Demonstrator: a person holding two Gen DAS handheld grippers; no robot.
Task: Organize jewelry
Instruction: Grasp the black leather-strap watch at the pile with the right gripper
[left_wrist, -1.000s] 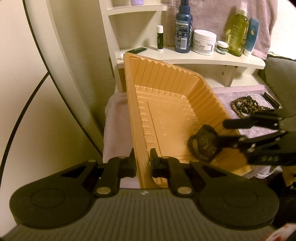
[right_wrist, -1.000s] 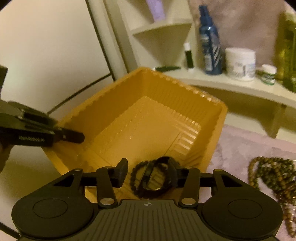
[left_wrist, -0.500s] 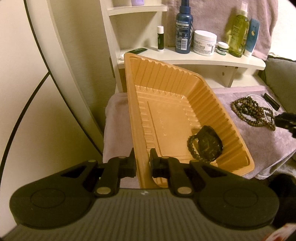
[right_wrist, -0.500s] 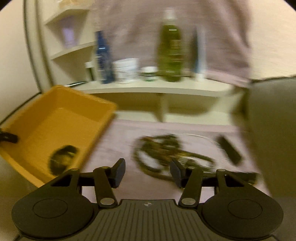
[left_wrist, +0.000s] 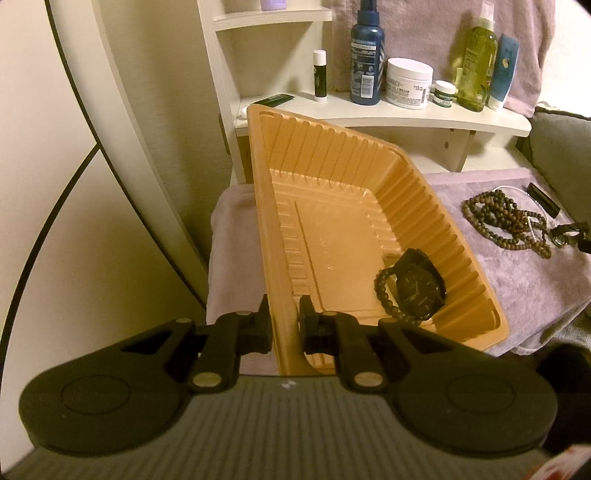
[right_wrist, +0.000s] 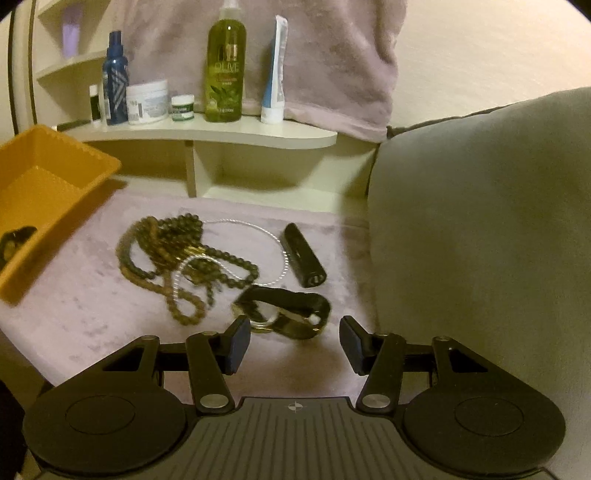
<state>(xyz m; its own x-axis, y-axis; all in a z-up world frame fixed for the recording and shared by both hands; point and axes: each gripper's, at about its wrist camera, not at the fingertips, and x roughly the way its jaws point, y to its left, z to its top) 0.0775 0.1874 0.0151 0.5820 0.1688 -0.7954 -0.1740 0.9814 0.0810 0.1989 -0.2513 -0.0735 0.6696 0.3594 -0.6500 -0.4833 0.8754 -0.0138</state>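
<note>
Left tongs (left_wrist: 283, 325): clenched on the near side wall of the orange tray (left_wrist: 332, 177), one finger outside the wall, one inside. The tray sits tilted on the lilac cloth (left_wrist: 517, 280).

Inside the tray, just beyond and to the right of the left tongs, a black watch (left_wrist: 419, 291) lies against the far wall, with a dark bead bracelet (left_wrist: 384, 295) touching its left edge.

Right tongs (right_wrist: 291, 343): released, jaws standing apart with nothing between them, held low over the cloth. Directly ahead of the fingertips, close but apart from them, lies a second dark-strapped watch (right_wrist: 291, 310). Beyond it and to the left is a tangle of brown bead necklaces (right_wrist: 173, 254), with a thin silver chain (right_wrist: 258, 230) looped through it. A black cylinder (right_wrist: 303, 254) lies beyond the watch, to the right of the beads. The tray is at the far left of the right tongs' view; a grey cushion (right_wrist: 480, 221) stands to their right.
</note>
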